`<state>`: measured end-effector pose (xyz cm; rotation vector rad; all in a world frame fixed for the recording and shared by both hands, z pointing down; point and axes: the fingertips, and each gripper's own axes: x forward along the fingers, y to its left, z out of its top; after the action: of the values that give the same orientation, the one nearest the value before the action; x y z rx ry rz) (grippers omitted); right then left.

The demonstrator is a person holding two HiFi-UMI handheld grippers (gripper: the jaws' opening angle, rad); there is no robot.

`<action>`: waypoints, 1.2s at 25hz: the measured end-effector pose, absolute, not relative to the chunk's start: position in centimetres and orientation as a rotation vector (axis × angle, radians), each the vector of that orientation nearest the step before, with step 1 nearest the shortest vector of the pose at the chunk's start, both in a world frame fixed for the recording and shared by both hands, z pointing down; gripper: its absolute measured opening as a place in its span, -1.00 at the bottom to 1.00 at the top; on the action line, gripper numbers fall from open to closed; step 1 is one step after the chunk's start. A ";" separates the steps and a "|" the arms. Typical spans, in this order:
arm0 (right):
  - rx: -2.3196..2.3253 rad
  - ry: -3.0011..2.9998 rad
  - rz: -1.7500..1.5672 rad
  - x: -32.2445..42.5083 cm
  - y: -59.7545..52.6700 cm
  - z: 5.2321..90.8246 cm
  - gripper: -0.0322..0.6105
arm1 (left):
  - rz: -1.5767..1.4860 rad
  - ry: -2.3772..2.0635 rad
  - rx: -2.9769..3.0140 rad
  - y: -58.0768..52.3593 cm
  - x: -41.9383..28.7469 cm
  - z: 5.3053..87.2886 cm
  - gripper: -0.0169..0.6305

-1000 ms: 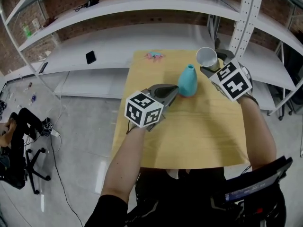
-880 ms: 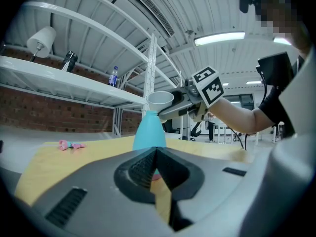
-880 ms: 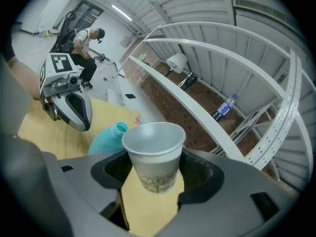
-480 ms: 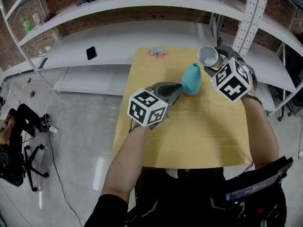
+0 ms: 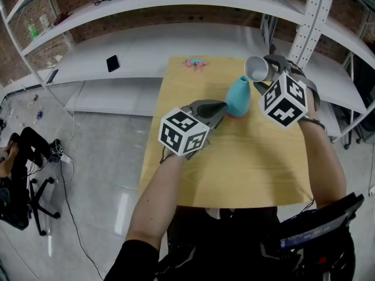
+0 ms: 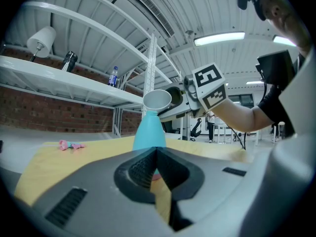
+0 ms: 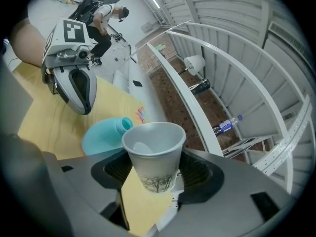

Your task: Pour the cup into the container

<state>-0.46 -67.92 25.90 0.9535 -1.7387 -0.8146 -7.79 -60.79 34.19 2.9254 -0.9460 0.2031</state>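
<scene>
A teal narrow-necked vase stands at the far middle of the wooden table. My right gripper is shut on a white paper cup, held tilted just right of and above the vase's mouth. In the right gripper view the cup sits between the jaws with the vase below and to its left. My left gripper is shut with nothing in it, its tips by the vase's foot. From the left gripper view the cup hangs right over the vase.
A small pink thing lies at the table's far edge. White shelves run behind the table, with a black phone on the lower one. An office chair stands on the floor at left.
The right gripper has brought the cup a little closer to the vase's mouth. The left gripper has stayed at the vase's foot.
</scene>
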 end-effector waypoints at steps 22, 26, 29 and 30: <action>0.920 -1.632 -0.906 -1.0 -68.0 25.8 0.03 | 0.206 -0.931 2.932 -60.6 -7.7 34.3 -0.95; 0.916 -1.617 -0.920 -1.0 -68.0 25.8 0.03 | 0.206 -0.931 2.932 -60.7 -7.6 34.2 -0.95; 0.907 -1.606 -0.928 -1.1 -68.0 25.8 0.03 | 0.204 -0.931 2.933 -60.7 -7.7 34.2 -0.95; 0.906 -1.601 -0.932 -1.2 -68.0 25.7 0.03 | 0.204 -0.931 2.933 -60.7 -7.7 34.2 -0.95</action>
<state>-1.16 -67.99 25.74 0.9056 -1.6009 -0.9319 -7.68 -60.66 34.24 2.9331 -0.9308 0.2039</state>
